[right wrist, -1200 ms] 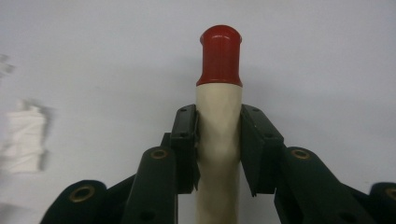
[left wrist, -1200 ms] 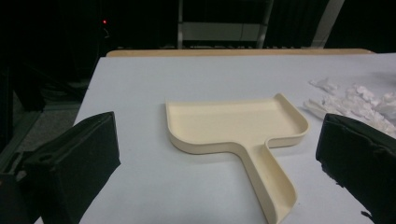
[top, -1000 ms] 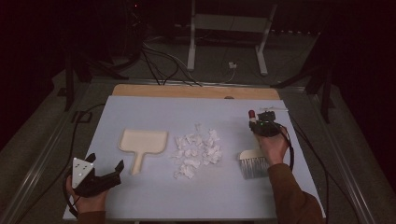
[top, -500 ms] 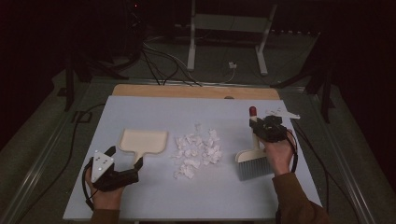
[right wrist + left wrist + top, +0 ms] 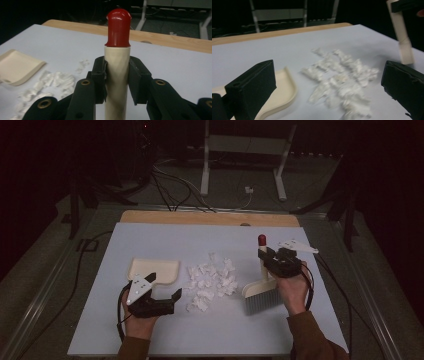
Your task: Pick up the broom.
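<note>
Both grippers black w/ two blocky jaws: left gripper (image 5: 162, 292) carries grey 3-cornered plate (image 5: 139, 287) on top, right gripper (image 5: 117, 75) shows brass-ringed screw holes (image 5: 85, 82), black cables (image 5: 120, 317) trailing from each, person's sleeves (image 5: 310, 337) brown.

Pale things on a pale bench, black claws, one spot of red.

The bench (image 5: 165, 240) has a light blue-grey top with a tan wooden edge at the far side. The dustpan (image 5: 152, 269) is cream; the paper scraps (image 5: 210, 282) are white. The brush (image 5: 261, 290) has a cream handle, a glossy red cap and grey bristles. The left claw (image 5: 164, 295) and the right claw (image 5: 272, 262) are black, each with a light grey plate; brass-coloured rivets show on the right one.
</note>
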`<move>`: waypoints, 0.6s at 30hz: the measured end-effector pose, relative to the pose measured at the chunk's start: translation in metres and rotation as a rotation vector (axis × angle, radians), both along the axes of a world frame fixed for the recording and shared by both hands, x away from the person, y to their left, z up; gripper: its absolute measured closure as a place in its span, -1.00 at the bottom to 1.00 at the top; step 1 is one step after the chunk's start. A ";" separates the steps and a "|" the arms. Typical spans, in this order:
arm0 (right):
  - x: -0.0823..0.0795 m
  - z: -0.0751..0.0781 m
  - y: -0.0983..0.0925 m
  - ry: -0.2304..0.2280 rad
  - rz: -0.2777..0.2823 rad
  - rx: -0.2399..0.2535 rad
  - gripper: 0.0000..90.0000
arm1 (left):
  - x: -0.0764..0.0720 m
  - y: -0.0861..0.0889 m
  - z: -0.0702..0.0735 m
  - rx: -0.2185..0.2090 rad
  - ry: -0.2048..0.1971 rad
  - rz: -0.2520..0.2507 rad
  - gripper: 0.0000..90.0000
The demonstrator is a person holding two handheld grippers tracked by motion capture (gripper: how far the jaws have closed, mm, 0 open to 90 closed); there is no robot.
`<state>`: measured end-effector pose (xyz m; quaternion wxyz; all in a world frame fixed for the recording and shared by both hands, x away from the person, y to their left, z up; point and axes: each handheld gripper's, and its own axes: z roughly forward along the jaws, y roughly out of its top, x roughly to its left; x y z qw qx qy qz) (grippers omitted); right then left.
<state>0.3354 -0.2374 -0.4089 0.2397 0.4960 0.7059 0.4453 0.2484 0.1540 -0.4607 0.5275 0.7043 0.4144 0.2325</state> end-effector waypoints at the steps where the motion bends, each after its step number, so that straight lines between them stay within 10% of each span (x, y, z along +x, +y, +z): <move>1: -0.002 0.001 0.002 -0.004 0.005 0.002 0.54 | 0.001 -0.004 0.000 -0.010 0.000 -0.010 -0.99; 18: -0.020 0.009 0.045 -0.047 0.095 0.020 0.54 | 0.014 -0.072 -0.003 0.017 0.083 -0.152 -0.98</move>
